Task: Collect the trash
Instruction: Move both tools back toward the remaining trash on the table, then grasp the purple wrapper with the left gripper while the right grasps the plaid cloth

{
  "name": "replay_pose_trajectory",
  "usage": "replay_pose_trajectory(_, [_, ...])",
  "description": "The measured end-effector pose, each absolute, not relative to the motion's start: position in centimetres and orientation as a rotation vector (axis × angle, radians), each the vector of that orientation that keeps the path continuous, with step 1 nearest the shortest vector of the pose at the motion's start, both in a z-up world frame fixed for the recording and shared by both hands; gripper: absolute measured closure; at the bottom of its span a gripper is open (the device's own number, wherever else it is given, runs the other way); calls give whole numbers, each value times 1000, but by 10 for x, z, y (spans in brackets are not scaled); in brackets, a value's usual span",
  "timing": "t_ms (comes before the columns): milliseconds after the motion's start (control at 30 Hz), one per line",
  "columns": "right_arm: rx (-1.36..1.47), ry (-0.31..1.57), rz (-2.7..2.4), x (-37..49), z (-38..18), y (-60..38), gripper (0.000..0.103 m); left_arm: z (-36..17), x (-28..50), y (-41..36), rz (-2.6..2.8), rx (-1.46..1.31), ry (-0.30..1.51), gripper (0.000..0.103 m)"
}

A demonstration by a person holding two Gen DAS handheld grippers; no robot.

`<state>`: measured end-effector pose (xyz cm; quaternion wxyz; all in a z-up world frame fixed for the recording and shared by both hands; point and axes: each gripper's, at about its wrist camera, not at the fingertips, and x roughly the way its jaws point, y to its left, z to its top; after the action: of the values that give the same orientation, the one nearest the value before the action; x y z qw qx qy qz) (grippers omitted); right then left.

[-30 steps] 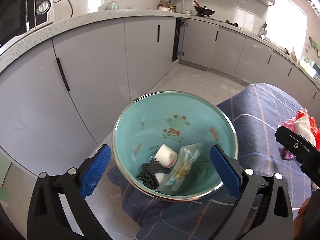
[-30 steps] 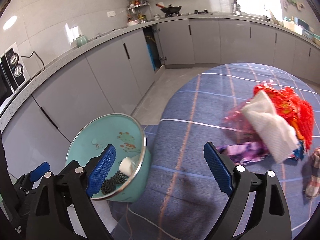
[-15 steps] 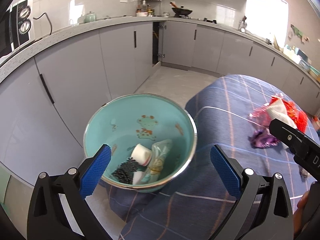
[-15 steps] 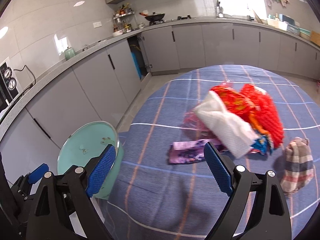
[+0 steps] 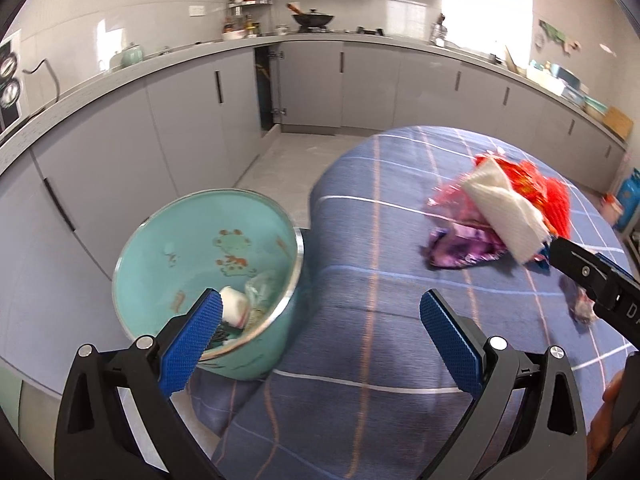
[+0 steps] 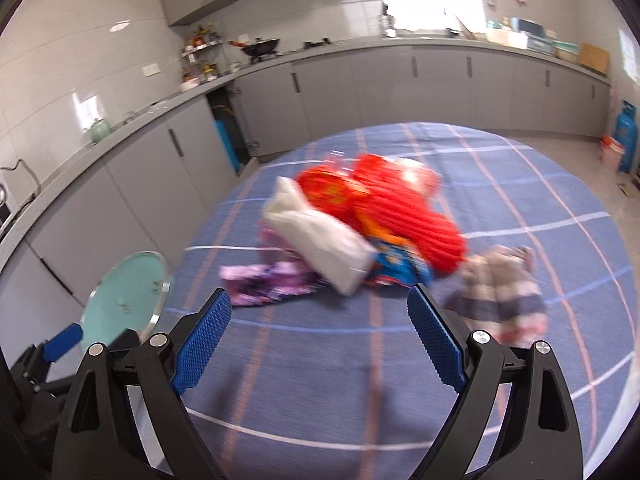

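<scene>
A teal bowl stands at the table's left edge and holds a small white cup and crumpled wrappers. It also shows in the right wrist view. A trash pile lies on the blue plaid tablecloth: a white tissue, red wrappers, a purple wrapper and a blue wrapper. My left gripper is open and empty beside the bowl. My right gripper is open and empty, just short of the pile.
A plaid cloth lies right of the pile. Grey cabinets run behind the table under a counter. A blue gas cylinder stands on the floor at the far right. The round table's edge drops off beside the bowl.
Both grippers have swung right, away from the bowl toward the trash pile. The bowl has slid to the left of both views. Both stay open and empty.
</scene>
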<state>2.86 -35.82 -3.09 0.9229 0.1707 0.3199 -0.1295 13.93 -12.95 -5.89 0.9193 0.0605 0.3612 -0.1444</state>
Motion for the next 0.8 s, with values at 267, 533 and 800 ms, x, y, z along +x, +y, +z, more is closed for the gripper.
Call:
replay_pose_trajectory(267, [382, 666, -395, -9, -45, -404, 15, -68, 132, -160, -365, 164, 748, 6])
replay_pose_trajectory(533, [416, 669, -495, -32, -55, -441, 15, -72, 126, -181, -410, 194, 743, 6])
replay_pose_trajectory(800, [383, 723, -500, -4, -62, -451, 15, -69, 140, -186, -416, 192, 728, 6])
